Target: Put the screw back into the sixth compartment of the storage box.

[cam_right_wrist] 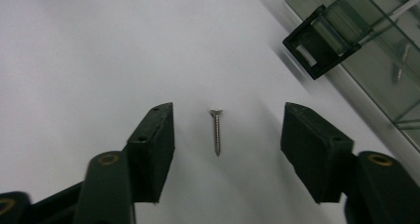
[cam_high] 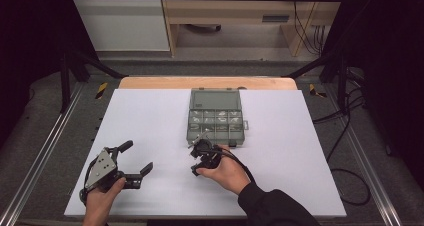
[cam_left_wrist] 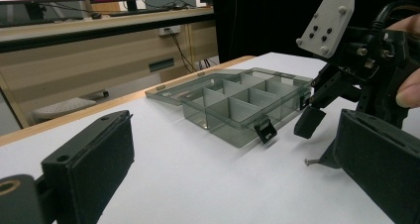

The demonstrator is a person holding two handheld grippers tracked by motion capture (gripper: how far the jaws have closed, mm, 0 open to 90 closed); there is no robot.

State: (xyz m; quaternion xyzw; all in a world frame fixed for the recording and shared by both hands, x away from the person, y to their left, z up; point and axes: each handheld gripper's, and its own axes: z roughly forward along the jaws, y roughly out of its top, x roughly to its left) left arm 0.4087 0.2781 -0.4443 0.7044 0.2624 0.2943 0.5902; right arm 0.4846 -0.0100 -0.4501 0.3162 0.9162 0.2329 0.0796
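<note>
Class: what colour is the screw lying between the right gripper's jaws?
Silvery metal screw, clearest in the right gripper view.

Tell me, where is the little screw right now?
In the right gripper view, the screw lies on the white table between the right hand-held gripper's open jaws, near the organizer box.

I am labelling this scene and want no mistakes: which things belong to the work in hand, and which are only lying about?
In the job:
- screw, lying on the table between the right gripper's open pads, not yet pinched
- open compartment box, holding more screws

Lying about:
- left gripper, open, holding nothing
- cables on the floor
- desk behind the table
</note>
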